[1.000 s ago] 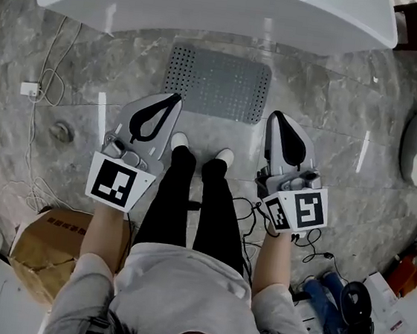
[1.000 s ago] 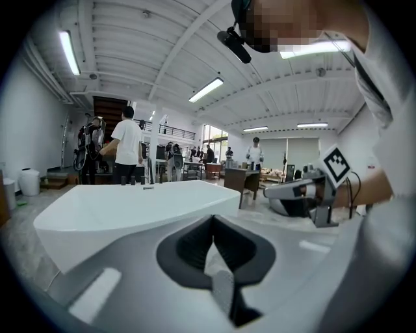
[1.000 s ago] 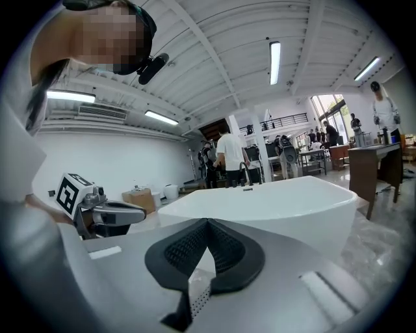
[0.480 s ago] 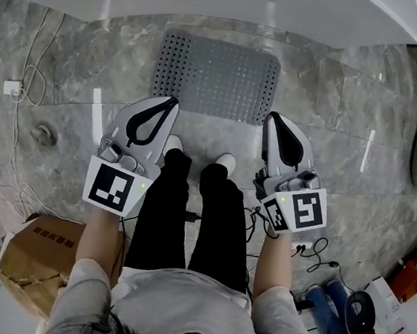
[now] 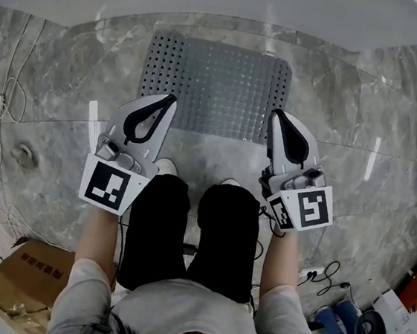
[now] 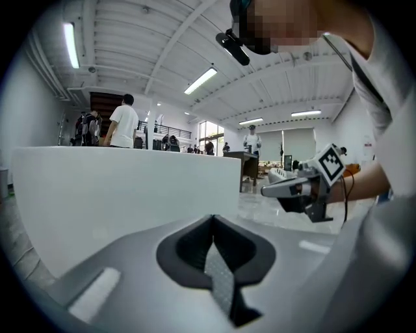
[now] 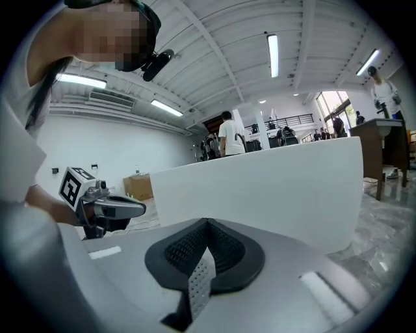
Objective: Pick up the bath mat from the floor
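bath mat [image 5: 216,87] flat, long axis left-right

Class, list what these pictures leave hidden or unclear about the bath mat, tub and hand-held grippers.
Head view: whether the left hand-held gripper or right hand-held gripper touches the bath mat; seen from above, height unclear.
Both gripper views: mat absent, hidden behind each hand-held gripper's body.
Head view: bathtub cut off by top edge.

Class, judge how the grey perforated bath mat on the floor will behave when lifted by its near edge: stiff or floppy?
Probably floppy: the bath mat looks thin and lies flat on the floor. Its many holes suggest light rubber that will likely sag.
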